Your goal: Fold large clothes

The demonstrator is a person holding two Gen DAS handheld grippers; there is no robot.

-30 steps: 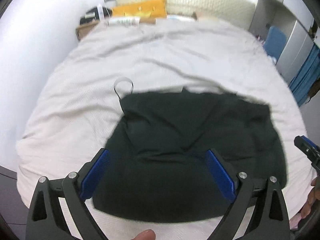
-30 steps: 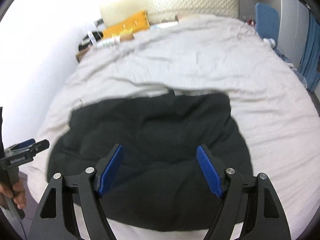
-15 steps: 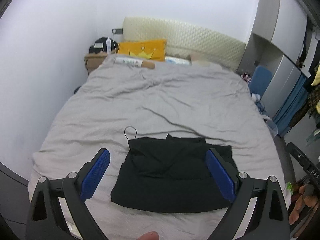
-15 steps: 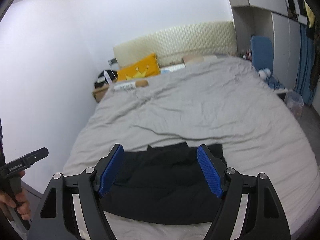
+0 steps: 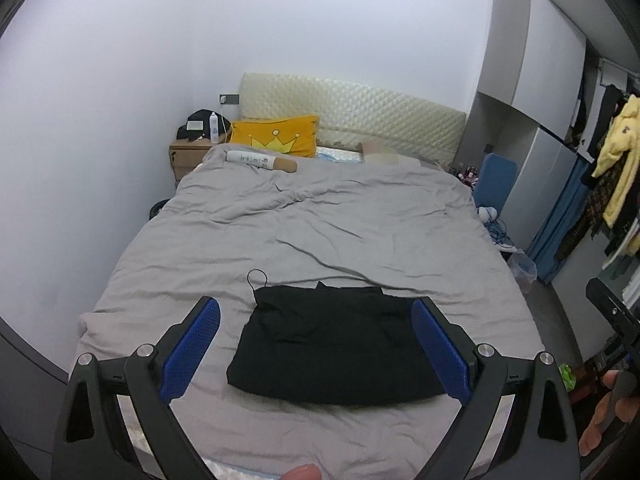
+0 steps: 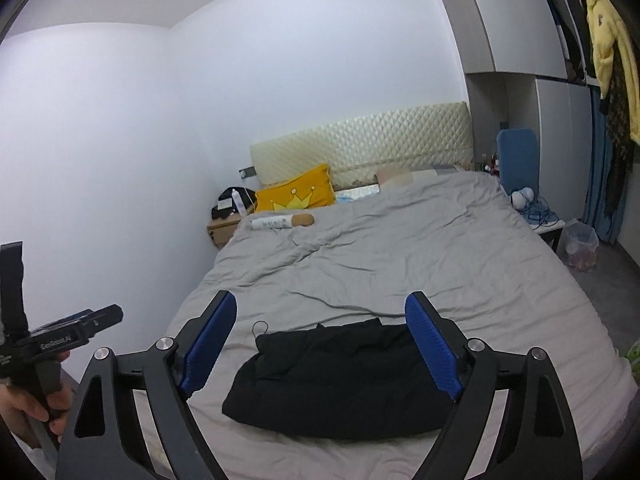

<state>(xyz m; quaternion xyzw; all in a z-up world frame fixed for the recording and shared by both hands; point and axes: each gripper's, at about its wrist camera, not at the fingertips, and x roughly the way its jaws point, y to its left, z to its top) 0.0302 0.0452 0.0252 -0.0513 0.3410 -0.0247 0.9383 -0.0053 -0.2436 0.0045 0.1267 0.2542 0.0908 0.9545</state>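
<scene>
The black garment (image 5: 336,348) lies folded into a compact rectangle on the near part of the bed (image 5: 320,232), on the grey cover, a little left of the bed's middle. It looks soft and light, a limp cloth that will sag and slide open if lifted by a single point; the layers are loose and nothing pins them. A thin loop of cord (image 5: 257,276) sticks out at its far left corner and could snag. The safest hold, by my reading, is at two corners of one edge, pinching all the layers together, one claw to each corner.

The left claw (image 5: 316,344) hangs above the near edge of the bed with its blue pads spread wide and nothing between them; the garment is well below it. The right claw (image 6: 320,344) is likewise raised and empty, its jaws opening wider at this moment.

The left wrist view shows the garment's flat outline squarely, plus the right hand (image 5: 608,412) on its handle at the right edge and a thumb tip at the bottom. The right wrist view shows the garment from a lower angle, so its thick rounded near fold reads clearly, and it shows the left hand (image 6: 36,404) gripping the other tool, and the bin (image 6: 580,246) beside the bed.
</scene>
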